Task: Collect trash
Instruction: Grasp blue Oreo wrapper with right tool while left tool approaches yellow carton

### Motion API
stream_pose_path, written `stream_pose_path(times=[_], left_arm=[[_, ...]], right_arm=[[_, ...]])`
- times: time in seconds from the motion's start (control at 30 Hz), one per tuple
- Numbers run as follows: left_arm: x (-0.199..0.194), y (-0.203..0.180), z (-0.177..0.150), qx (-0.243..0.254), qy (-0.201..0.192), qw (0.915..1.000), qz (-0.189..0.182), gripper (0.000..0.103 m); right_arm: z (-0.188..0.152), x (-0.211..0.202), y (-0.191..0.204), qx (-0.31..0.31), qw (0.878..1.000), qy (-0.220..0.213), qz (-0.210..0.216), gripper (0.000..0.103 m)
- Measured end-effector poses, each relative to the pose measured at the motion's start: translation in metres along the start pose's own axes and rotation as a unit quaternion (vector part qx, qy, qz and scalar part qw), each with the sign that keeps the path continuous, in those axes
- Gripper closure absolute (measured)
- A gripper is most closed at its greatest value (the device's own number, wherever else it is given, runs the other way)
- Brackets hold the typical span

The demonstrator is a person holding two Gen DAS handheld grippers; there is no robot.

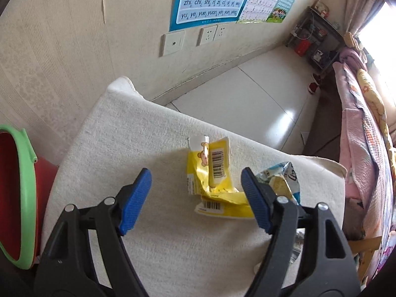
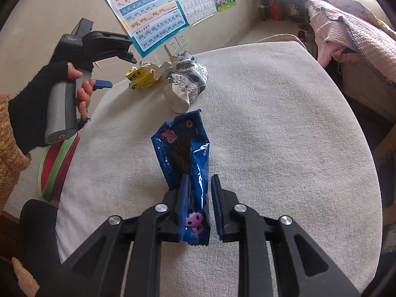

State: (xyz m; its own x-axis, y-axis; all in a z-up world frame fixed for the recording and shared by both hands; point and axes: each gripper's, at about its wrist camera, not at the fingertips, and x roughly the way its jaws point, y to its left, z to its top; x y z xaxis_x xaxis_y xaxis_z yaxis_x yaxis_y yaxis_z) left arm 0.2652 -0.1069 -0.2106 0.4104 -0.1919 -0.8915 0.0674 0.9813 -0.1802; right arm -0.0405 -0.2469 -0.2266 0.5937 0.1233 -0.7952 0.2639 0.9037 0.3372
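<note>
A crumpled yellow wrapper [image 1: 217, 180] with barcodes lies on the white towel-covered table [image 1: 123, 148]. My left gripper [image 1: 196, 198] is open, its blue pads on either side of the wrapper, just short of it. A white-and-blue patterned wrapper [image 1: 284, 180] lies right behind the right pad. In the right wrist view, my right gripper [image 2: 199, 198] has its jaws around a blue snack wrapper [image 2: 184, 148], with a narrow gap at the right pad. The yellow wrapper [image 2: 142, 76] and the patterned wrapper [image 2: 188, 81] lie farther back, near the left gripper [image 2: 104, 83].
A red bin with a green rim [image 1: 17, 198] stands left of the table, also in the right wrist view [image 2: 57, 163]. A wall with posters [image 1: 210, 0] and sockets is behind. A bed with pink bedding [image 1: 358, 123] is at the right.
</note>
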Motion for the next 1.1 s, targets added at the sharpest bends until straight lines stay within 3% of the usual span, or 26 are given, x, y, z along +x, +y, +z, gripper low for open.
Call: stream_pose_path(times=[0.07, 0.2, 0.27, 0.33, 0.43, 0.63, 0.83, 0.93, 0.97, 1.03, 1.1], left_arm=[[0.015, -0.002, -0.001, -0.009, 0.018, 0.9998, 0.004, 0.031], [0.035, -0.009, -0.008, 0.006, 0.041, 0.9985, 0.035, 0.03], [0.035, -0.007, -0.011, 0.004, 0.035, 0.9989, 0.031, 0.033], [0.031, -0.008, -0.014, 0.011, 0.031, 0.9993, 0.015, 0.057], [0.019, -0.009, -0.019, 0.03, 0.037, 0.9988, -0.006, 0.061], [-0.027, 0.023, -0.057, 0.077, 0.033, 0.996, -0.032, 0.062], [-0.067, 0.077, -0.127, 0.117, 0.072, 0.99, -0.033, 0.059], [-0.07, 0.094, -0.151, 0.107, 0.081, 0.9905, -0.03, 0.057], [-0.071, 0.097, -0.156, 0.102, 0.078, 0.9913, -0.031, 0.055], [-0.073, 0.1, -0.164, 0.095, 0.072, 0.9924, -0.03, 0.052], [-0.079, 0.1, -0.169, 0.09, 0.062, 0.9934, -0.034, 0.043]], right_arm=[[0.001, 0.0, -0.003, 0.006, 1.0, -0.004, -0.001, 0.063], [0.003, 0.001, -0.006, 0.007, 1.0, -0.006, -0.004, 0.063], [0.003, 0.001, -0.005, 0.006, 1.0, -0.005, -0.005, 0.062], [0.004, 0.001, -0.004, 0.004, 1.0, -0.006, -0.006, 0.061], [0.003, 0.001, -0.002, -0.001, 1.0, -0.006, -0.008, 0.06], [0.001, 0.001, -0.002, 0.005, 1.0, -0.004, -0.001, 0.059], [-0.002, 0.01, 0.0, 0.01, 1.0, 0.018, 0.004, 0.059], [-0.004, 0.013, 0.007, -0.005, 1.0, 0.025, -0.009, 0.058], [-0.004, 0.012, 0.009, -0.01, 0.999, 0.027, -0.013, 0.061], [-0.006, 0.011, 0.013, -0.022, 0.999, 0.033, -0.017, 0.079], [-0.007, 0.008, 0.019, -0.033, 0.999, 0.033, -0.02, 0.083]])
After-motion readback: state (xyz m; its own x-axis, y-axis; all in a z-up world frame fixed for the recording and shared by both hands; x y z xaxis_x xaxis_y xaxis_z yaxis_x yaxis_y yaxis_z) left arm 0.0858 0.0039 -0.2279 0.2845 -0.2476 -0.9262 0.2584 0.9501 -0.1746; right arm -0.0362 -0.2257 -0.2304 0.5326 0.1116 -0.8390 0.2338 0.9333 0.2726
